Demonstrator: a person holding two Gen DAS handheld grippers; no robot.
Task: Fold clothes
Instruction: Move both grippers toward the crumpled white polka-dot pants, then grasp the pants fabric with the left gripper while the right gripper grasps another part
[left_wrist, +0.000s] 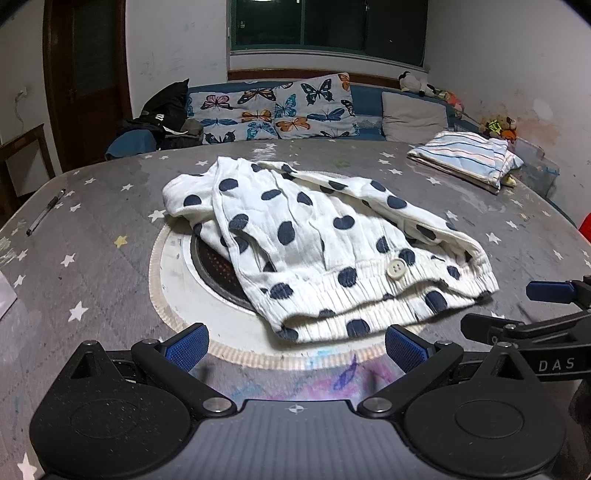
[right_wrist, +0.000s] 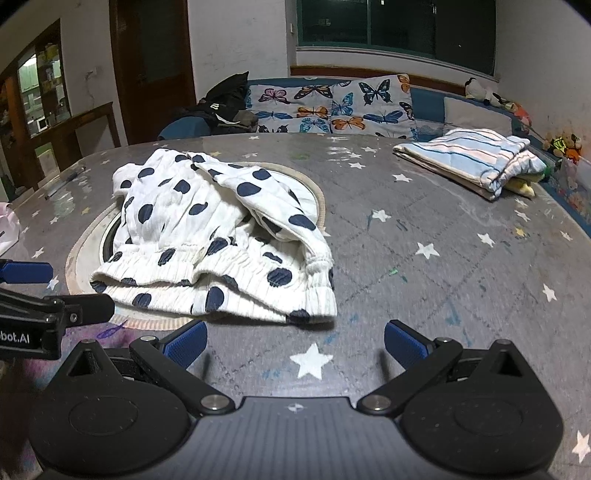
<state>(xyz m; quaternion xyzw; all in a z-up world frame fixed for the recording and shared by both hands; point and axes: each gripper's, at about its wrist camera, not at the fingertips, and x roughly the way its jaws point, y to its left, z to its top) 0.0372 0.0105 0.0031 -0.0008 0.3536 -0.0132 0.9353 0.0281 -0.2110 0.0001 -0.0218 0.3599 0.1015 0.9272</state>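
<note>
A crumpled pair of white trousers with navy dots (left_wrist: 314, 247) lies on the grey star-patterned table (left_wrist: 92, 258), its elastic waistband with a white button (left_wrist: 396, 269) toward me. It also shows in the right wrist view (right_wrist: 207, 236). My left gripper (left_wrist: 295, 349) is open and empty, just short of the waistband. My right gripper (right_wrist: 295, 343) is open and empty, near the waistband's right corner. Each gripper shows at the edge of the other's view, the right one (left_wrist: 554, 302) and the left one (right_wrist: 37, 291).
A folded blue-striped cloth (right_wrist: 476, 158) lies at the table's far right. A round inset hotplate (left_wrist: 218, 273) sits under the trousers. A pen (left_wrist: 44, 212) lies at the left edge. A sofa with butterfly cushions (left_wrist: 277, 110) stands behind the table.
</note>
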